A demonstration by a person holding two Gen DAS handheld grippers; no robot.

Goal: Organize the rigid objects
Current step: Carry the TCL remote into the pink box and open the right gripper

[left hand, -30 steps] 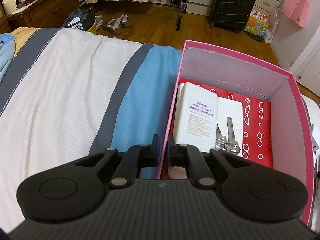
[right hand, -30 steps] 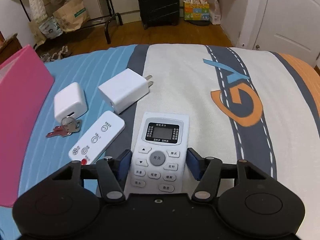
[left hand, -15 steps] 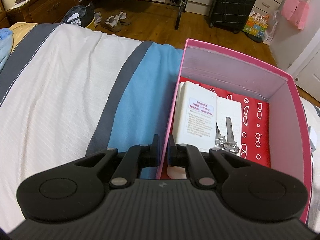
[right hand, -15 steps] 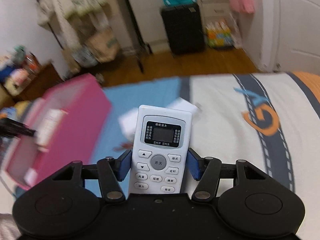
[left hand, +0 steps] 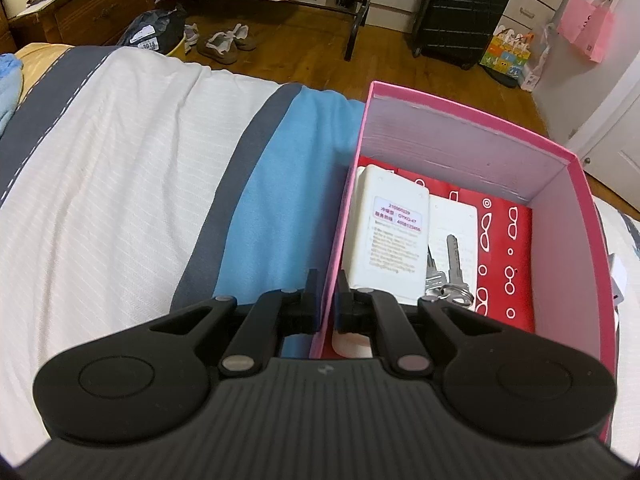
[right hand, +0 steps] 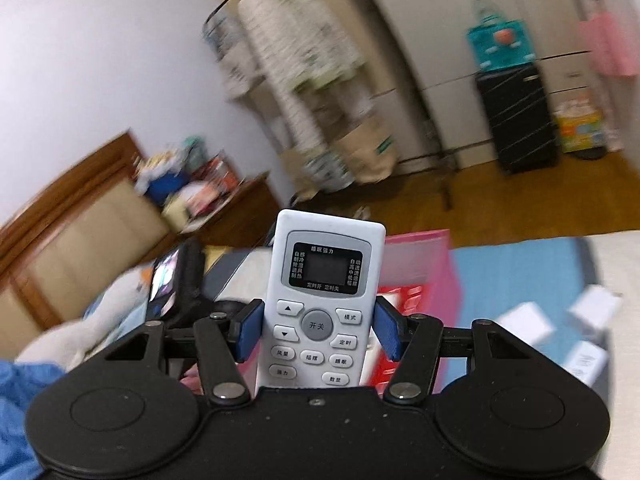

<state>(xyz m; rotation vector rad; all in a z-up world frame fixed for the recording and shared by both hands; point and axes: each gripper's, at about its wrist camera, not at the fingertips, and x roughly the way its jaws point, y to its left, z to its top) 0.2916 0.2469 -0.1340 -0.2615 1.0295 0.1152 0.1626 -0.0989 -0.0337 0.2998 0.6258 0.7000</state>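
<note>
The right gripper (right hand: 316, 330) pinches a white remote (right hand: 320, 300) by its two long edges, blue fingers (right hand: 248, 330) pressing at its lower half while the top sticks out toward 12 o'clock. The remote is a pale, rounded slab with a dark screen, a round grey centre button and small keys with Chinese labels, face toward the camera. Behind it, from 12 to 3 o'clock, sits the pink box (right hand: 420, 264); small white chargers (right hand: 528, 326) lie blurred on the bed (right hand: 520, 264) at 3 o'clock.

The left gripper (left hand: 328, 300) has its fingers nearly pressed together, clamped on the pink box's (left hand: 472, 120) left wall, one finger outside, one inside. In the box, at 1 o'clock, lie another white remote (left hand: 386, 236) face down and keys (left hand: 450, 268) on a red patterned floor.

A second ago the remote lay flat on the bed between spread fingers; now it is lifted, gripped and swung toward the box. The left gripper stays on the wall.
</note>
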